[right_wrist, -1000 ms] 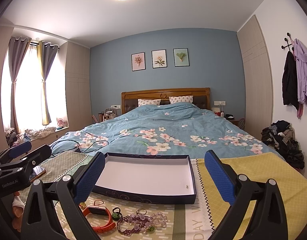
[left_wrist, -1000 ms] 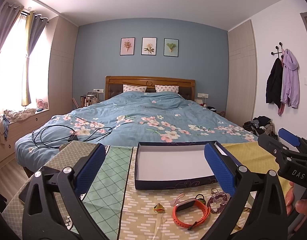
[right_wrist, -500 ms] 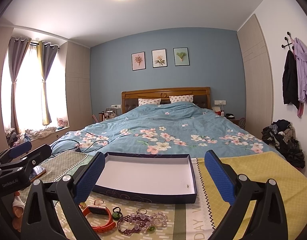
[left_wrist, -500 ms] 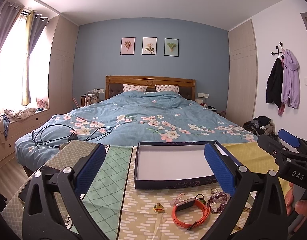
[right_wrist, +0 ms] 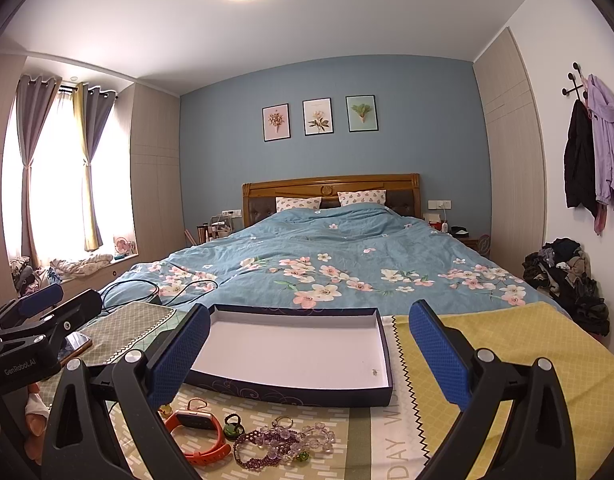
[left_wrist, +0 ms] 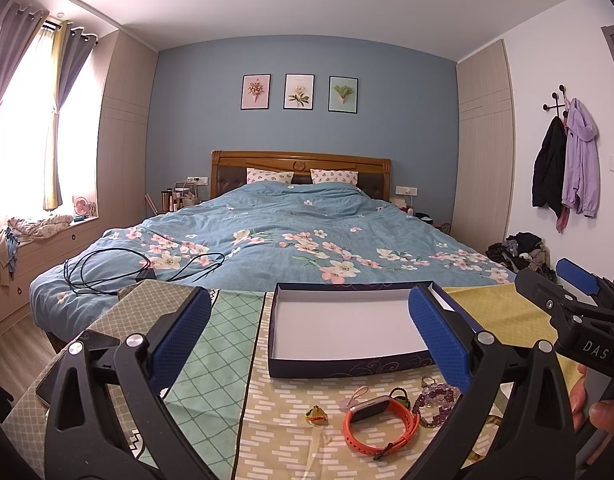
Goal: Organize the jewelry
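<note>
Both grippers held above the cloth-covered table [left_wrist: 291, 432] at the foot of the bed [left_wrist: 291, 240], pointing toward the headboard

Left gripper [left_wrist: 311, 344]: jaws spread wide, nothing between the blue pads. Right gripper [right_wrist: 307, 348]: jaws likewise wide apart, holding nothing. Each shows at the edge of the other's view; a bare fingertip is visible at the right margin of the left wrist view

Shallow dark box [left_wrist: 347, 368], white inside, sits on the cloth ahead of both grippers. Interior looks bare apart from one tiny speck near its right near corner, too small to identify

Jewelry lies loose on the cloth just in front of the box's near wall, none of it in the box:
- orange watch band [left_wrist: 381, 426], with a grey-faced watch body, lying flat
- purple bead bracelet [right_wrist: 267, 450], touching a strand of clear beads [right_wrist: 317, 436] to its right
- small dark ring [right_wrist: 233, 428], between watch and beads
- small yellow-green charm [left_wrist: 317, 416], apart from the rest, left of the watch
- a thin pink loop [left_wrist: 357, 394], just behind the watch

Phone [right_wrist: 77, 342] rests at the left end of the table. Black cable [left_wrist: 147, 268] coiled on the bedspread beyond
</note>
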Demonstrator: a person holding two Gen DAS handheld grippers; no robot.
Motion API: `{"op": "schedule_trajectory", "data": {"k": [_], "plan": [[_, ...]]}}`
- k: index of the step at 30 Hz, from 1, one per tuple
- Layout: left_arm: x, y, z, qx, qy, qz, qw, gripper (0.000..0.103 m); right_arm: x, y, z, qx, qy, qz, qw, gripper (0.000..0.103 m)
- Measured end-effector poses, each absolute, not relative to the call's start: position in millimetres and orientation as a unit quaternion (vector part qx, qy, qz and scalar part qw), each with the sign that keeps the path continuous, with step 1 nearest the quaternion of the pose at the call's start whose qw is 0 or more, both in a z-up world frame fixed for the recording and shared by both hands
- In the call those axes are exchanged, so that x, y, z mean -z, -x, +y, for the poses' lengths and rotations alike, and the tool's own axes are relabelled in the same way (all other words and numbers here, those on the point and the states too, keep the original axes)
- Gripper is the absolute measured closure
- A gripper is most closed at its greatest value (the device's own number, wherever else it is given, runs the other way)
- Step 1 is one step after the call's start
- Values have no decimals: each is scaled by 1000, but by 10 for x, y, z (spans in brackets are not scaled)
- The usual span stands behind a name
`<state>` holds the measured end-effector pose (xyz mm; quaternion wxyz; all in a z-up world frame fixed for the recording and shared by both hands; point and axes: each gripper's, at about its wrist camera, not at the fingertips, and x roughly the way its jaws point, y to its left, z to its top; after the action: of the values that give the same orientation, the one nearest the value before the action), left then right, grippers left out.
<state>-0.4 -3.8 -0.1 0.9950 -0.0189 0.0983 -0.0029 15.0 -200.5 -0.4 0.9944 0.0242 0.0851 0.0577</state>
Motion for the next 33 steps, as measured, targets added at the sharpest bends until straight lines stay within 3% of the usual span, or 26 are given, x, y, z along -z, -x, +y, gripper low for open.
{"op": "schedule_trajectory", "data": {"k": [25, 33], "plan": [[88, -42, -66, 5, 15, 115, 993, 6, 25, -169, -2043, -53, -21, 104, 993, 7], [221, -223, -56, 26, 9, 170, 985, 6, 178, -335, -2071, -75, 6, 195, 978, 7]]}}
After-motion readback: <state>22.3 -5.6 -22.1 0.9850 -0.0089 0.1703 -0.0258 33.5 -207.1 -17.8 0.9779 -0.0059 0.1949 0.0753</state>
